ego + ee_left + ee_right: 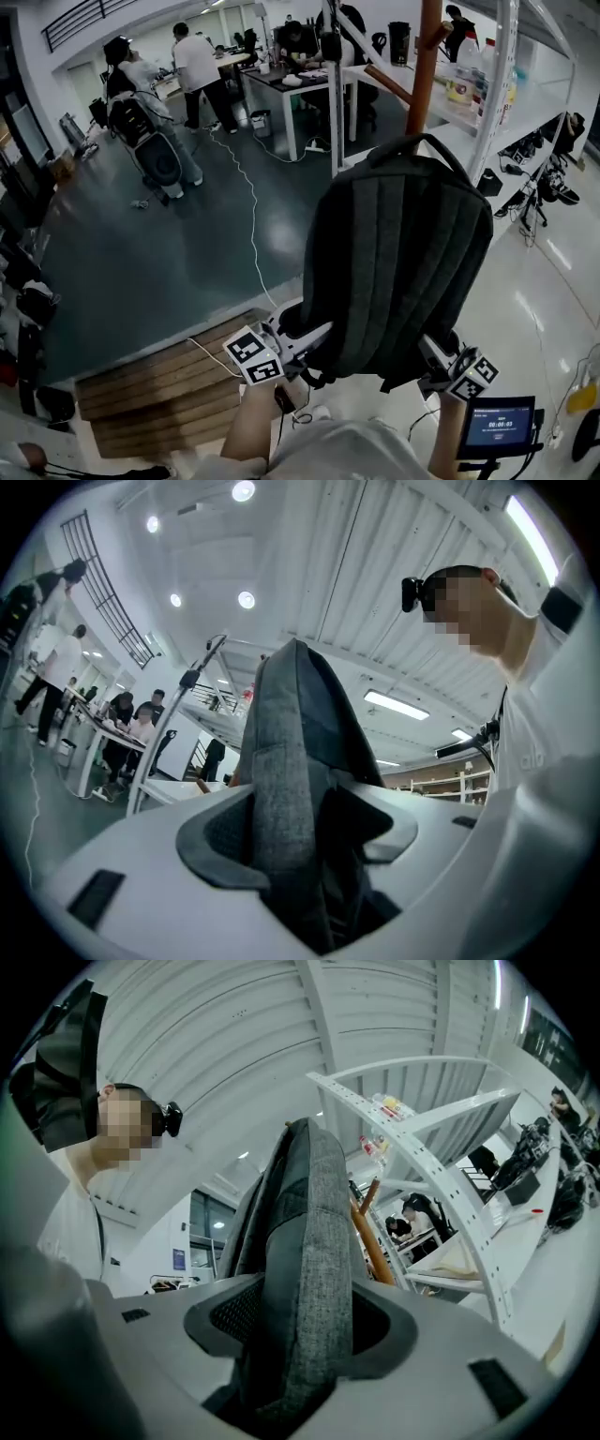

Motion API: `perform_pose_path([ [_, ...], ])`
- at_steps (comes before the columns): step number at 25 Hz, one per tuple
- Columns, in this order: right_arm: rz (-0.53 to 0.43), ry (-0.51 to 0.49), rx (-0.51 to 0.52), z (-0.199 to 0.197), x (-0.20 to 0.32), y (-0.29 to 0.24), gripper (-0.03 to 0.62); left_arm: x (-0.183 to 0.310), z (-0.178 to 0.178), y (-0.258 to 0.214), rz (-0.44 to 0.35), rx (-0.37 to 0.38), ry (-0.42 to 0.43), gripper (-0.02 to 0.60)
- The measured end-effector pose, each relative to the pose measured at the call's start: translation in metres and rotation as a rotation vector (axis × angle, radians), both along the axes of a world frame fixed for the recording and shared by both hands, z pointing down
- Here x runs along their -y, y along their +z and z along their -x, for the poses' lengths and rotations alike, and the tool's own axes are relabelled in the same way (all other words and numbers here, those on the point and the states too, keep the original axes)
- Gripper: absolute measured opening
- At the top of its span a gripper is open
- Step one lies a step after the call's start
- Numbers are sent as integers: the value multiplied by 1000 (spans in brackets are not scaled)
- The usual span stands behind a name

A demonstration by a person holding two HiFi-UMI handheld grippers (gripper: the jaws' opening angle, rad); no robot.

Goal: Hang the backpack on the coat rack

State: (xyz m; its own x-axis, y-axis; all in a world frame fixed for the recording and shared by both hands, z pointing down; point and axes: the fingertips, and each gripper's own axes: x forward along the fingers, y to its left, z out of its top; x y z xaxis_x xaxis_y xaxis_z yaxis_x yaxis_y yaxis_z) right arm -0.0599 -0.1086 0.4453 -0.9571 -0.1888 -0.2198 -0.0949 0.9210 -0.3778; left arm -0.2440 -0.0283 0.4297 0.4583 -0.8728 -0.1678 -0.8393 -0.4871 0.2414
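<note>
A dark grey backpack [394, 262] hangs in the air in front of me, its back panel facing me. Its top handle [412, 142] sits against the brown wooden coat rack pole [427, 56], just below a slanted peg [389, 86]. My left gripper [295, 342] clamps the bag's lower left edge and my right gripper [436, 361] its lower right edge. In the left gripper view grey fabric of the backpack [286, 761] fills the jaws of the left gripper [300, 827]. The right gripper [300, 1321] likewise pinches the backpack [309, 1241], with the coat rack pole [370, 1232] behind it.
A white shelving frame [497, 84] with bottles stands right behind the rack. A wooden pallet [159, 384] lies at the lower left. A small timer screen [502, 422] is at the lower right. People work at tables [281, 80] across the dark floor, where a cable [251, 216] trails.
</note>
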Motion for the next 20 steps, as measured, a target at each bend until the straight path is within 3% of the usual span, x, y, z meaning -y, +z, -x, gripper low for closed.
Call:
perform_pose_path([
  [4,-5,-77,-1,21,-1,-7,233,-15,13,-5,-4,-5,-79,258],
  [9,-46,-125,30,27,37,-25,233,12,13,-24,-40,29,-141,258],
  [20,-218,-62,136,22,81,-113,233,57,12,-112,-192,120,-118,258],
])
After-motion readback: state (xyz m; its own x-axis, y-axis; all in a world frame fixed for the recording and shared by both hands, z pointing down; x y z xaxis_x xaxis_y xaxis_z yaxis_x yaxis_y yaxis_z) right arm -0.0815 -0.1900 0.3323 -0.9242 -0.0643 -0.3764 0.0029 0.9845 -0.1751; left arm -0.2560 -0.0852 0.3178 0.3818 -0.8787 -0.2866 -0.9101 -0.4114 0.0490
